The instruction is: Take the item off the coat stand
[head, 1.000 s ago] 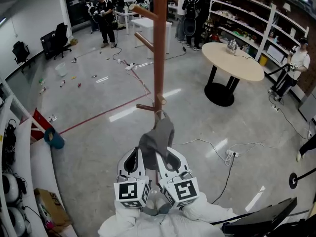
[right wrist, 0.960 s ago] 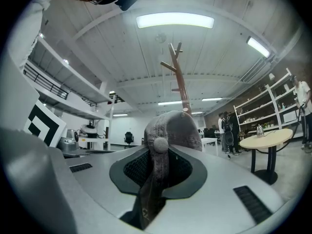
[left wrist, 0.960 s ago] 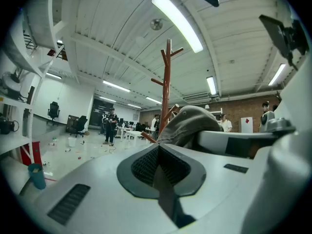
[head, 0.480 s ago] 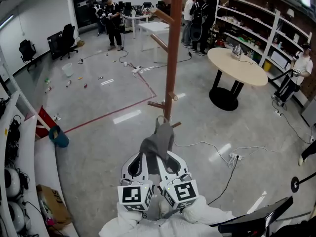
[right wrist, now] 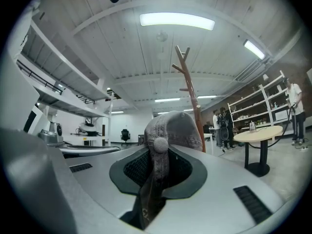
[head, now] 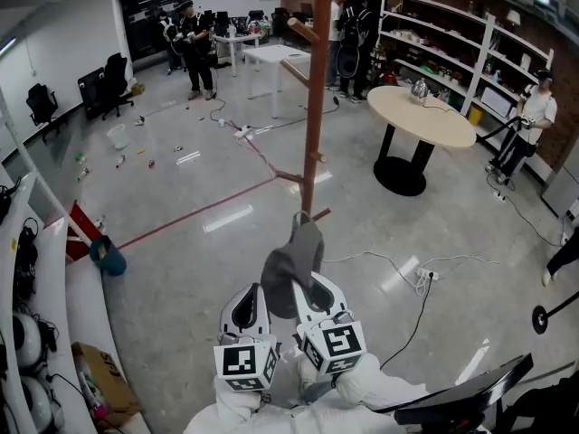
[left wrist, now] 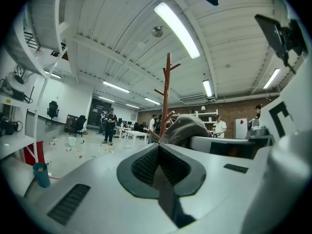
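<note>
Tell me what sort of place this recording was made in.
Most likely an open-plan lab or workshop office: stocked white shelving on one side, office chairs on the other, and a round meeting table standing in the open.

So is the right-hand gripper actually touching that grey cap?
Touching. The right gripper view shows the right gripper with its jaws clamped on the grey cap.
</note>
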### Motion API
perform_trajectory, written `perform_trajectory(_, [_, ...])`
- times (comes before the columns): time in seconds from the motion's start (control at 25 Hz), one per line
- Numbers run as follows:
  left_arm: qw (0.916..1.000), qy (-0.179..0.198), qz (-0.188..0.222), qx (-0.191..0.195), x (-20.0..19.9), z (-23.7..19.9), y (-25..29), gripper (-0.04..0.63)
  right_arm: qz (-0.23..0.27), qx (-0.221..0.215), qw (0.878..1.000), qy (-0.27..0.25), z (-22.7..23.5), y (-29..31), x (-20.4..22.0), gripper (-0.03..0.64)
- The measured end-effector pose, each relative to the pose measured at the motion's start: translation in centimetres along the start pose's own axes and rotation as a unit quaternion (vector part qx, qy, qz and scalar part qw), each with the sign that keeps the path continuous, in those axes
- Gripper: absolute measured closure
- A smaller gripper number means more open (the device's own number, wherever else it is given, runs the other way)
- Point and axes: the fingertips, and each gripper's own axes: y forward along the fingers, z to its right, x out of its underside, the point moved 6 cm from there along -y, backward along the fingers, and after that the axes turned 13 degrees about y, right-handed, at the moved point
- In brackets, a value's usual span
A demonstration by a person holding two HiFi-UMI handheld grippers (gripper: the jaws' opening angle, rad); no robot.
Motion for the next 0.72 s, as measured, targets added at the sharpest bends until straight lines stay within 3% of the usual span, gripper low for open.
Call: perform_trajectory(0.72, [1.0000,0.003,0.007,0.006,-1.6,2.9,-1.9,0.603,0.012,-0.006,1.000,-0.002,-0.3,-3.4,-1.5,0.557])
